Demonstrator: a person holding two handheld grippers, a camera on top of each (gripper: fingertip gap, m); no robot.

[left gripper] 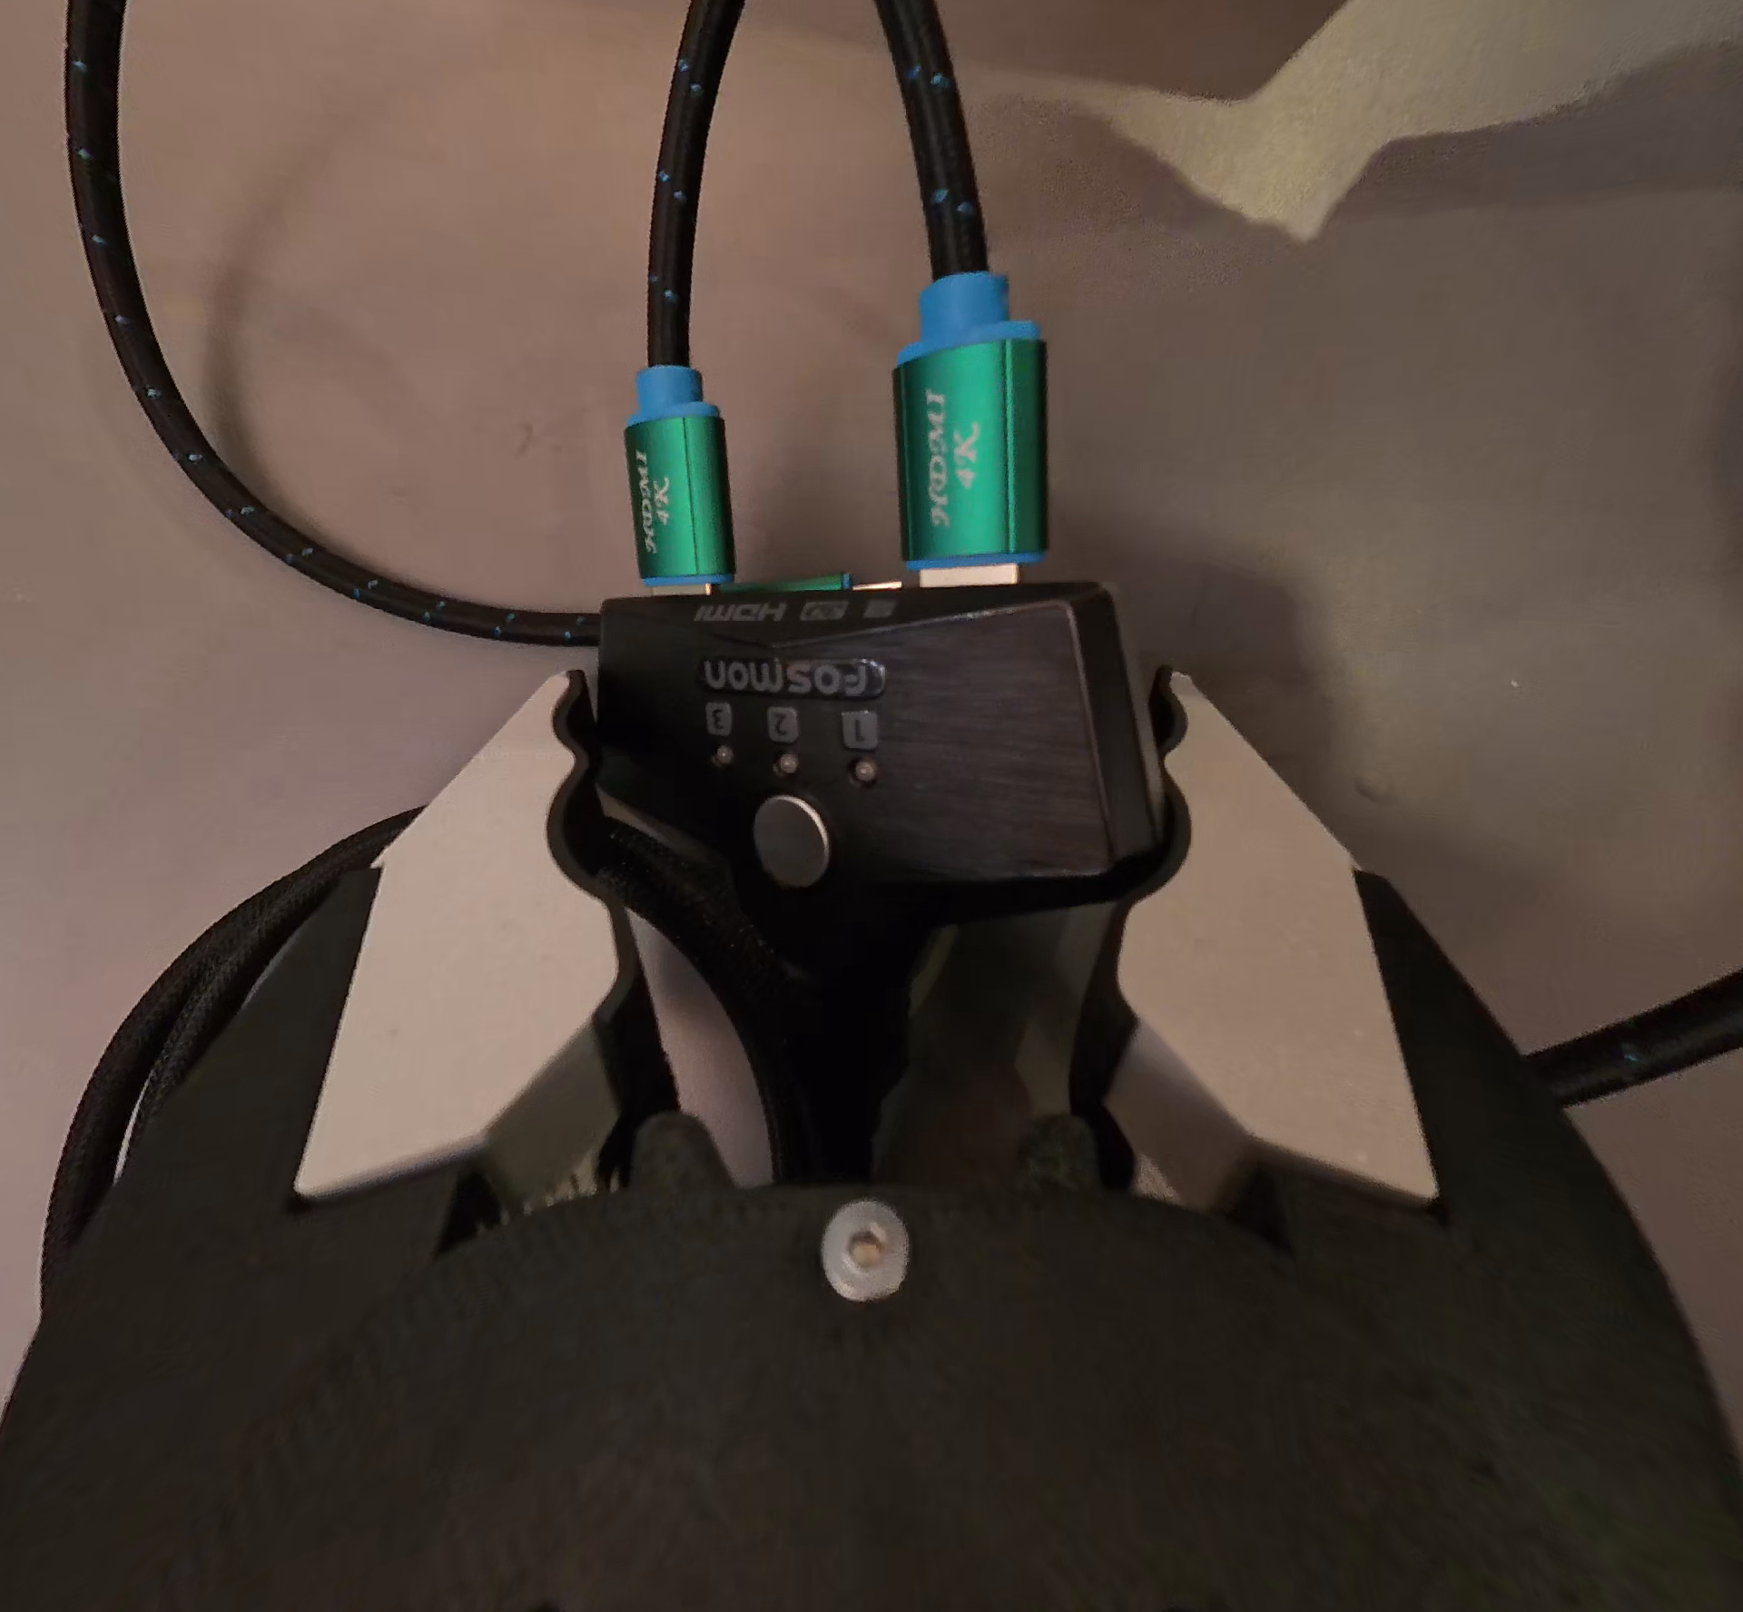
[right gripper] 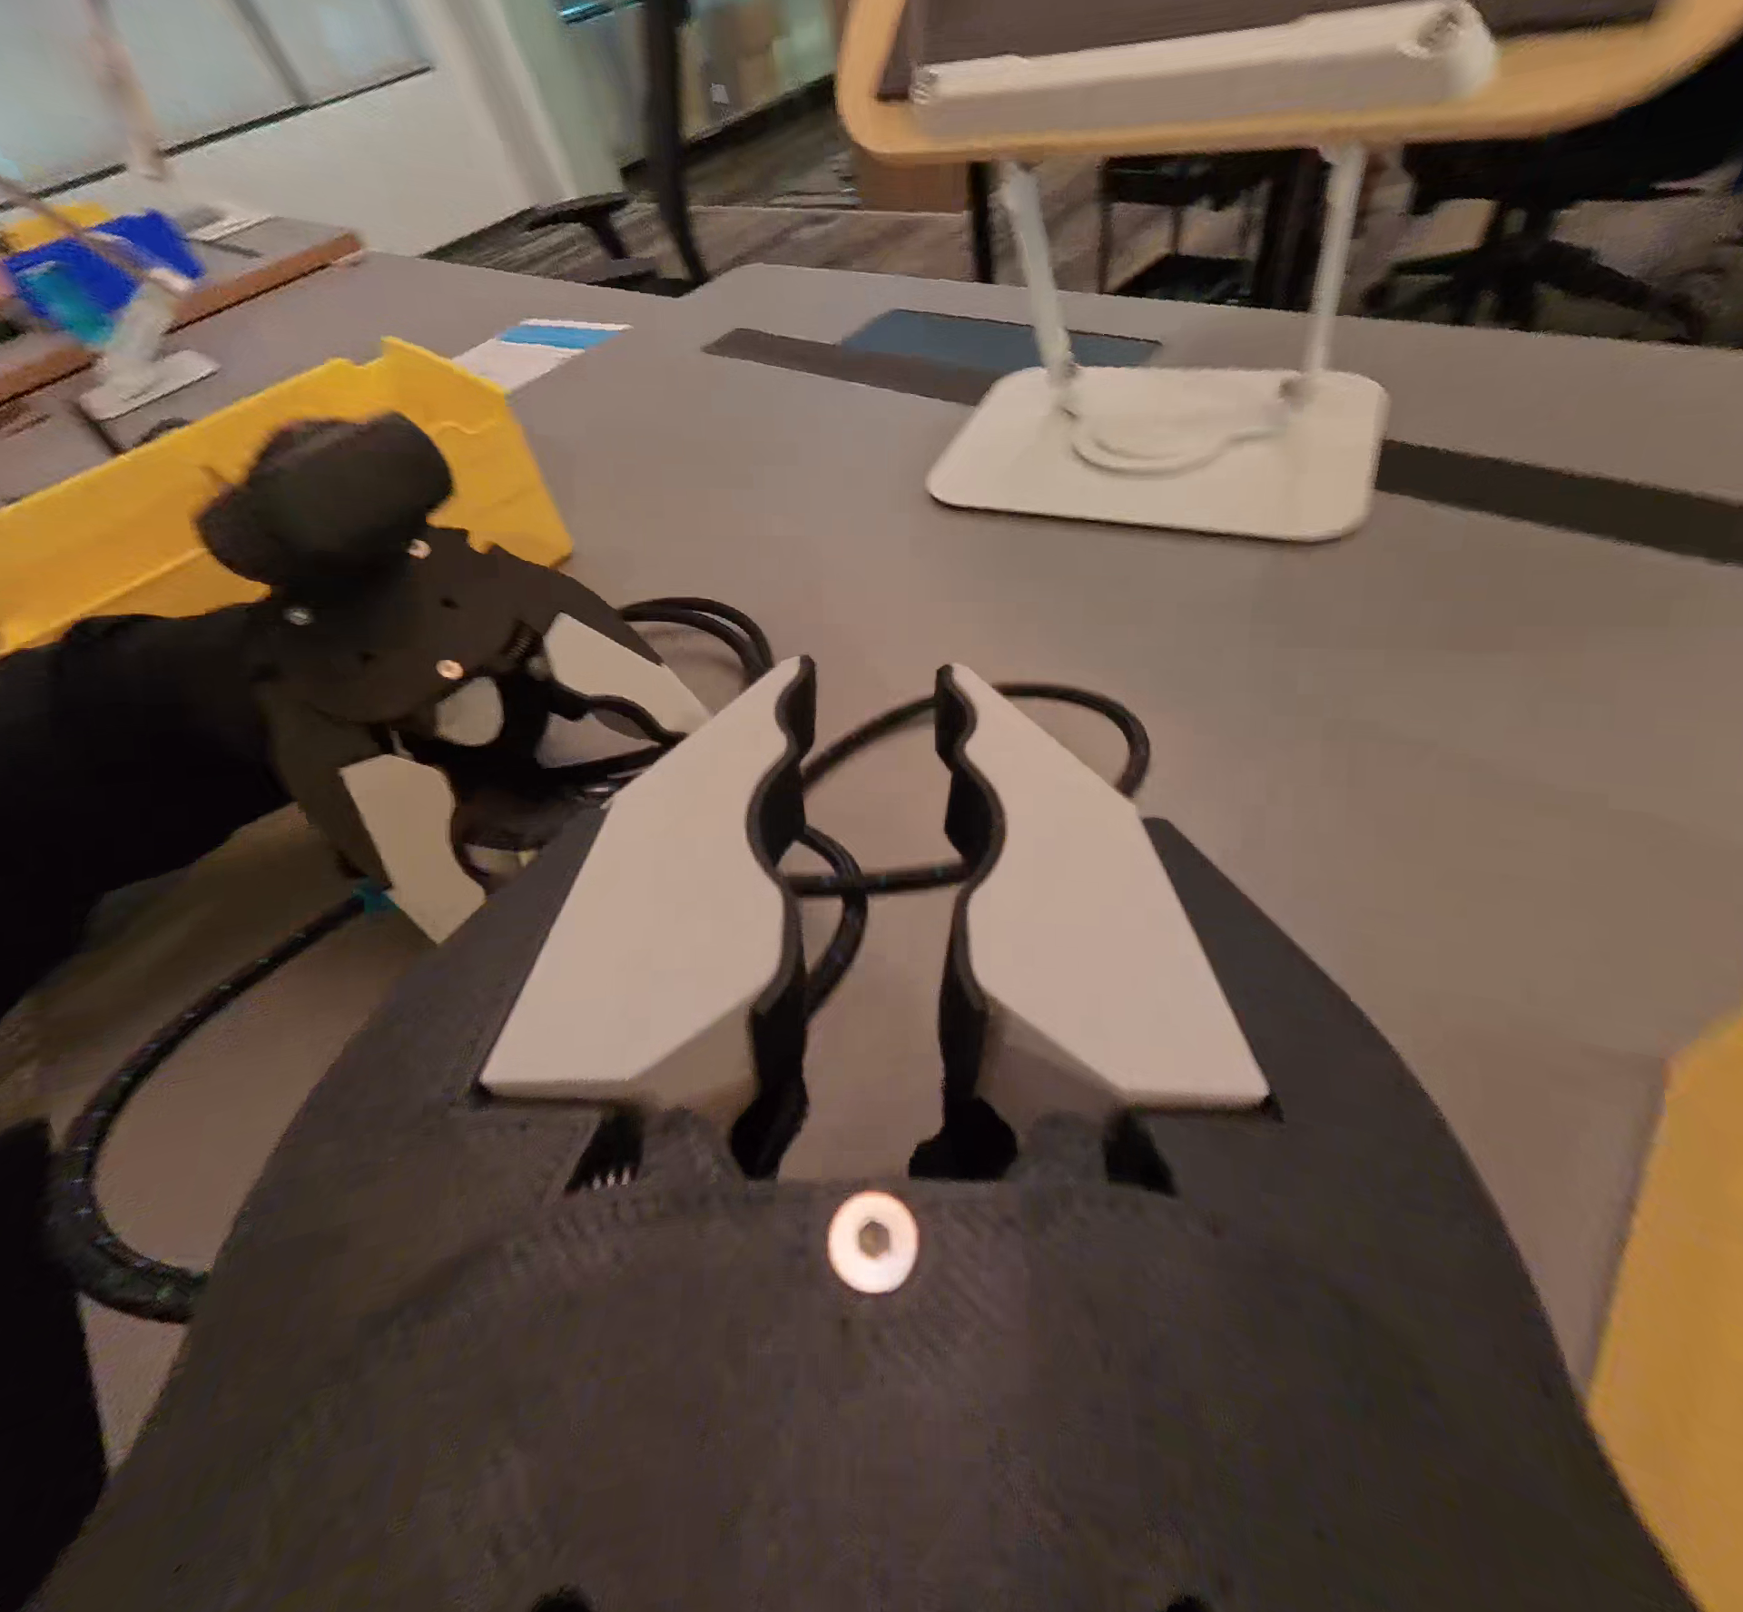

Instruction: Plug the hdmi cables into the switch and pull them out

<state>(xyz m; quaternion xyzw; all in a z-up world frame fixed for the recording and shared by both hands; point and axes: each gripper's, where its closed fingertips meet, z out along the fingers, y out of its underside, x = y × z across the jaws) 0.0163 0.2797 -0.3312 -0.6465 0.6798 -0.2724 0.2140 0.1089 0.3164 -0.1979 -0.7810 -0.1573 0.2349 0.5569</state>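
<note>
Brushed black plastic: the switch [left gripper: 872, 737] sits wedged between your left gripper [left gripper: 872, 775] fingers [left gripper: 490, 888], which are closed onto its two sides, holding it just over the matte grey surface [left gripper: 1415, 529]. Its top has a round button and three tiny indicator dots.

At 12 o'clock of the switch, two metallic green plugs with blue rubber collars stand in its far edge: left plug [left gripper: 681, 501] and right plug [left gripper: 971, 454], the right one showing a strip of silver tip above the port. A third green plug [left gripper: 802, 583] just peeks out between them, mostly hidden. Braided black cables [left gripper: 943, 105] flecked with blue rise from the plugs toward 12; another loops round from 9 o'clock into the switch's left side.

Your right gripper [right gripper: 872, 775] has its pale grey fingers [right gripper: 679, 888], with black wavy inner edges, parted by a narrow gap and gripping nothing; cable loops [right gripper: 1085, 718] lie on the surface beyond them. From that view the left gripper is at 9 o'clock, with a yellow bin [right gripper: 283, 454] behind it. A white lamp base [right gripper: 1160, 454], flat with rounded corners, stands at 1 o'clock, well apart.
</note>
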